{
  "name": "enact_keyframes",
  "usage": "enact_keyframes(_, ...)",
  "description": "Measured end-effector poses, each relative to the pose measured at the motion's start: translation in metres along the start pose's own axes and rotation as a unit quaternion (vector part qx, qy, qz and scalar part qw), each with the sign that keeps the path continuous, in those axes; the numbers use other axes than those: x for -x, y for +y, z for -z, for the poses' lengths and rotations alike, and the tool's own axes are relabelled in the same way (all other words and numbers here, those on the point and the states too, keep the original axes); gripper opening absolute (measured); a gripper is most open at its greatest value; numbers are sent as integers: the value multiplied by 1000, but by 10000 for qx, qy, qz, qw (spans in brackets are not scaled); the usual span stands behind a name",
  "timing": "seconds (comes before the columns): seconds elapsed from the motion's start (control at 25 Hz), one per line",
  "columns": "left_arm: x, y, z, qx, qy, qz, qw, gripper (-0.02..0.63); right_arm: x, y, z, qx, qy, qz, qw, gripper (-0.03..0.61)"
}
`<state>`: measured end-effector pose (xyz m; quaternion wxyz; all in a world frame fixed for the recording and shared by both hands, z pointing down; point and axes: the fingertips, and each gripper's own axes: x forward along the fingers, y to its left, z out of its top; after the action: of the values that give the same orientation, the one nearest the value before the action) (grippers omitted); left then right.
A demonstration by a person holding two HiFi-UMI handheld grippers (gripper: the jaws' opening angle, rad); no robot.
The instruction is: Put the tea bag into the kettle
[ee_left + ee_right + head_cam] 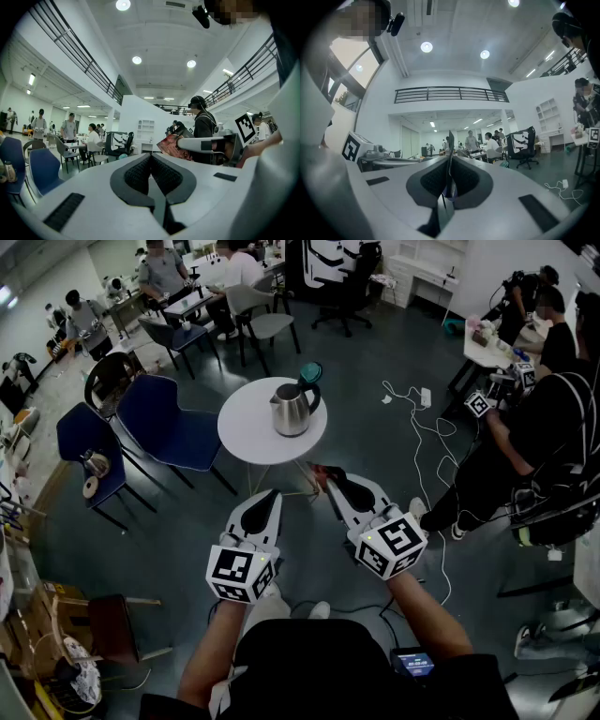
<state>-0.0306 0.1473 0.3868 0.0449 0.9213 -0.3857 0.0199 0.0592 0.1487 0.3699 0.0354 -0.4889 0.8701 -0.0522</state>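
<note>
Tea bag, a flat red sachet (319,472), sits clamped in the tips of the right hand-held gripper (330,482). In the right gripper view it shows edge-on as a thin sheet (450,157) standing upright between the shut pads, and in the left gripper view as a red packet (174,146) projecting from the neighbouring tool. The left hand-held gripper (270,501) has its jaws drawn together with nothing between them.

Progress: the pick-up appears complete. The carry to the vessel, the drop and the release all remain to be done.

Pose: both bare forearms (220,643) reach forward from the body, and the two tools are held side by side with their jaws pointing ahead toward the table. Both tips stop short of its near edge, the right one slightly further forward. Both gripper views look out across the room and up to the ceiling, not down, which suggests the tools are held about level.

Beyond them stands the round white table (246,432). It carries the stainless-steel kettle (292,411), upright with a black handle on its right side. A teal lid-like part (310,373) rises above the handle, so the mouth is probably open, though the opening itself cannot be made out. Tea bag and kettle are well apart. Blue chairs (164,423) stand to the left of the table.
</note>
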Motion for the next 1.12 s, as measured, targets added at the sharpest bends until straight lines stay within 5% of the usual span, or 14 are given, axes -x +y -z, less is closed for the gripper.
enact_keyframes(1.12, -8, 15, 3, 62, -96, -95, 9999, 15, -14, -10, 6, 11, 14, -36, 10000, 21)
